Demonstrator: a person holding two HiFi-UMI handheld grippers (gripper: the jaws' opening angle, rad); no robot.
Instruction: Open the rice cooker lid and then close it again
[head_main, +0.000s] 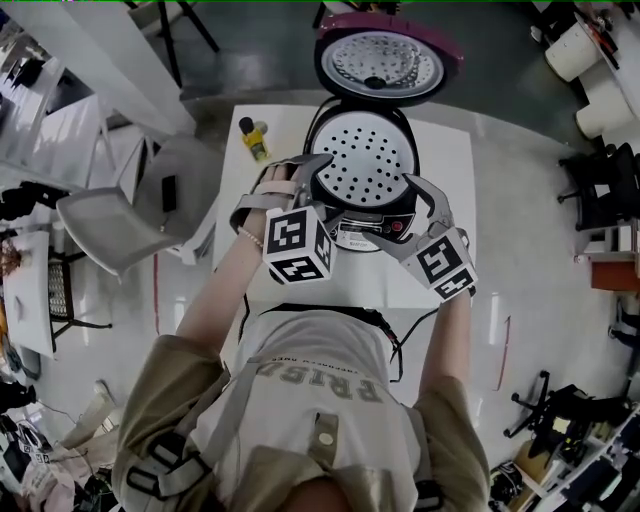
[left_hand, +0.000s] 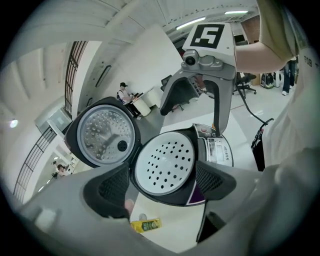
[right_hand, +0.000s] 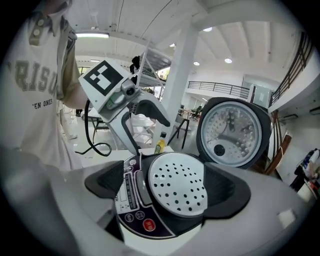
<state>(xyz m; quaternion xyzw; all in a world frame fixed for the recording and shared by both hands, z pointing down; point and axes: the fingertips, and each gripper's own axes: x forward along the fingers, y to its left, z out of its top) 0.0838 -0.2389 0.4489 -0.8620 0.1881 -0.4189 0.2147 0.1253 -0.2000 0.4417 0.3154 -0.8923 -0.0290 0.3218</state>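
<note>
1. White table (head_main: 445, 150) fills the middle of the head view. The rice cooker (head_main: 365, 215) stands on it at upper centre, with its lid (head_main: 385, 62) swung fully up at the top edge. The left gripper (head_main: 300, 172) is close beside the cooker's left side, and the right gripper (head_main: 425, 215) is by its right front. I judge the opening half done and the closing not yet begun. Only this view shows both tools flanking the body at once, and a small yellow bottle (head_main: 256, 140) on the table at upper left.

2. In the left gripper view the jaws stand wide apart with nothing between them. Past the gap, at centre, lies the holed white tray (left_hand: 165, 167) inside the pot, and the lid's shiny inner face stands at centre left. This view looks most squarely into that inner face, and it shows the other tool at upper right, spread as well.

3. In the right gripper view the jaws are likewise wide and empty, with the cooker low at centre. Only here is the control panel (right_hand: 131, 192) clear, with its red button (right_hand: 148, 224) at lower centre. The lid stands at centre right. The next move probably calls for one tool to rise to the lid's top rim and press it forward and down until it latches. No grasp seems needed.
</note>
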